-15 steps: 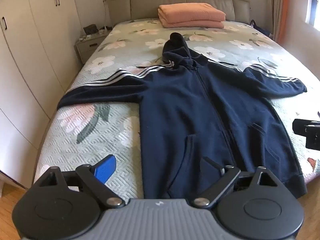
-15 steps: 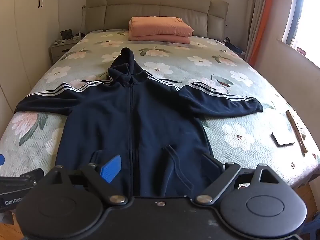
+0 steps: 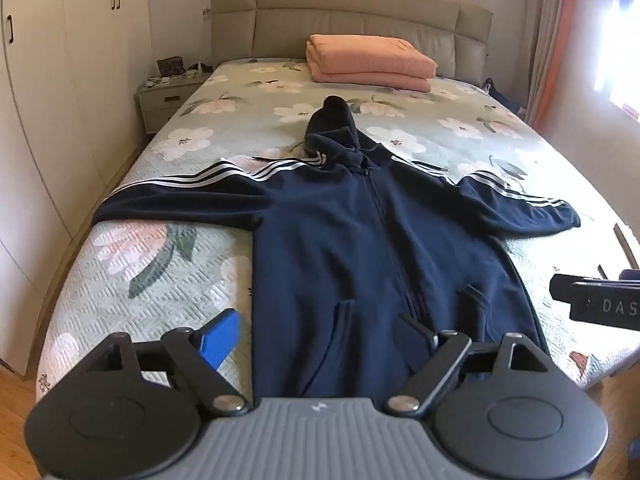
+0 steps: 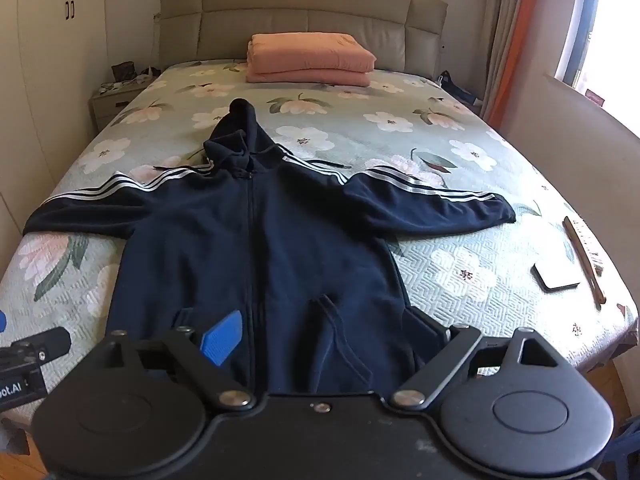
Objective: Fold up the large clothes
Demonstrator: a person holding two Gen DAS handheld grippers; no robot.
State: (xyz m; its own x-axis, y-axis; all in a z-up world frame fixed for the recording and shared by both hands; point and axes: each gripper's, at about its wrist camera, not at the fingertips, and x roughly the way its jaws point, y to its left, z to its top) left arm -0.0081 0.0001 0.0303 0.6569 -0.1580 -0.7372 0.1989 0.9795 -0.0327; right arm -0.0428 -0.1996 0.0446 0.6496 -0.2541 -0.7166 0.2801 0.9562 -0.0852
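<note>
Across the floral quilted bed (image 4: 460,264), a navy zip-up hooded jacket with white-striped sleeves (image 4: 280,240) is laid flat, sleeves spread. Above its hem, the left hand-held gripper (image 3: 320,340) and right hand-held gripper (image 4: 324,336) are held wide apart, gripping nothing.

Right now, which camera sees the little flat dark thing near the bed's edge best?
The right wrist view: the flat dark thing lies whole on the bedspread beside a long wooden stick. In the left wrist view the other hand-held gripper hides almost all of it.
</note>
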